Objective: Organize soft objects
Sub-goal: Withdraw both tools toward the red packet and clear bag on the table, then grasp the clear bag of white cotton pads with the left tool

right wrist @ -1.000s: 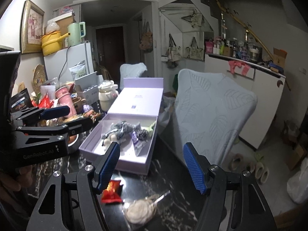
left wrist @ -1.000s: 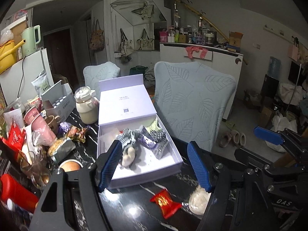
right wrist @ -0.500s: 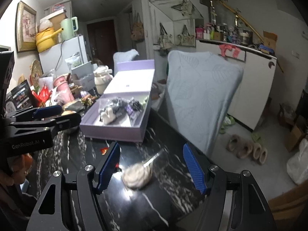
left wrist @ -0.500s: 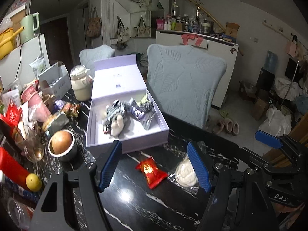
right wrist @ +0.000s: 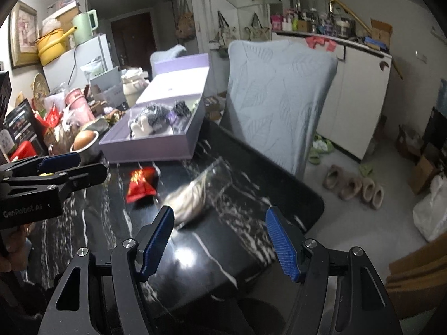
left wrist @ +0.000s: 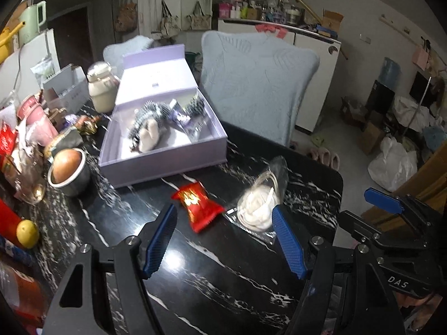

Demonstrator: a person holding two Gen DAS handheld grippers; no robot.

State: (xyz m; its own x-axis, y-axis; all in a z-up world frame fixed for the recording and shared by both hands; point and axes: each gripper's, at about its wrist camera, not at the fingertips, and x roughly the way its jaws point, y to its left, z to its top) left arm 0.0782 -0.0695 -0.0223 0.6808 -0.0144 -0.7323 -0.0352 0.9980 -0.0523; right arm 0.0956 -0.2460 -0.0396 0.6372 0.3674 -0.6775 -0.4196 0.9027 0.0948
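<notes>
Both tools are hanging over the black marbled table point(left wrist: 229, 273), angled downward. My left tool point(left wrist: 223, 240) is standing released, blue pads apart, nothing between them. My right tool point(right wrist: 219, 240) is likewise released and gripping nothing; in the left wrist view it is showing at the right edge point(left wrist: 391, 217), and in the right wrist view the left tool is showing at the left edge point(right wrist: 53, 173).

Ahead of the left tool, a red snack packet point(left wrist: 197, 205) is lying flat on the table. Just beside it, to the right, a clear plastic bag with a soft whitish bundle inside point(left wrist: 258, 206) is lying close to the left tool's right-hand pad; whether they are touching I cannot tell. From the right wrist view the same bag point(right wrist: 192, 195) is blurred, sitting just beyond the right tool's left-hand pad, with the packet point(right wrist: 141, 184) further left.

Behind these, a lavender box point(left wrist: 164, 159) is sitting open, lid point(left wrist: 156, 75) tilted back. Inside it, a grey-and-white plush toy point(left wrist: 148, 128) is lying, with small dark patterned soft pieces point(left wrist: 187, 114) beside it.

Left of the box, a metal bowl holding a brown round thing point(left wrist: 68, 170) is sitting among clutter. A chair with a pale blue cover point(left wrist: 257, 83) is standing at the table's far edge.
</notes>
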